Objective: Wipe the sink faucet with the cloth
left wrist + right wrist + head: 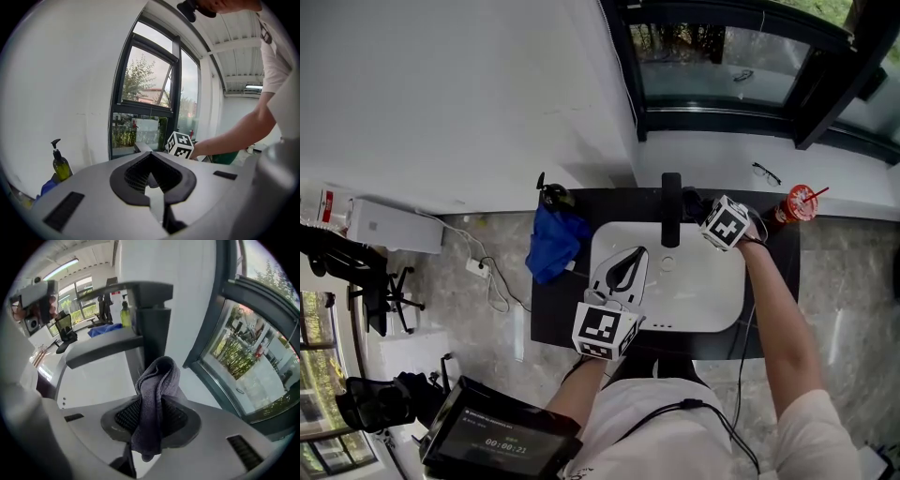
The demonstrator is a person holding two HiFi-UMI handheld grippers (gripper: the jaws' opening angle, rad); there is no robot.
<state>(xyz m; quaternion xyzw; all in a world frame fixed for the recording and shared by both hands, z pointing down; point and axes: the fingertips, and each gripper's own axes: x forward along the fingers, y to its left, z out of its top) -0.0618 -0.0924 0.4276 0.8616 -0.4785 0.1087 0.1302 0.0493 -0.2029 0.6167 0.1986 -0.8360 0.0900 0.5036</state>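
Your cloth [149,427] is a grey, matt woven fabric with a fine ribbed nap; the right tongs [157,385] have a smooth satin-grey plastic shell, and their pads [124,416] are black, matt and finely ridged. The faucet [151,315] before you has a dark matt finish, the sink [712,300] a white, smooth, glossy one, and the worktop [551,323] a black matt face. The soap bottle [61,166] is glossy translucent plastic, and the blue cloth [555,239] is soft, crumpled fabric.

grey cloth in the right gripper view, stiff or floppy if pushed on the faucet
Probably floppy: the grey cloth folds and hangs limp between the jaws. Likely light, being thin, and its knitted weave should drag rather than slip on the faucet.
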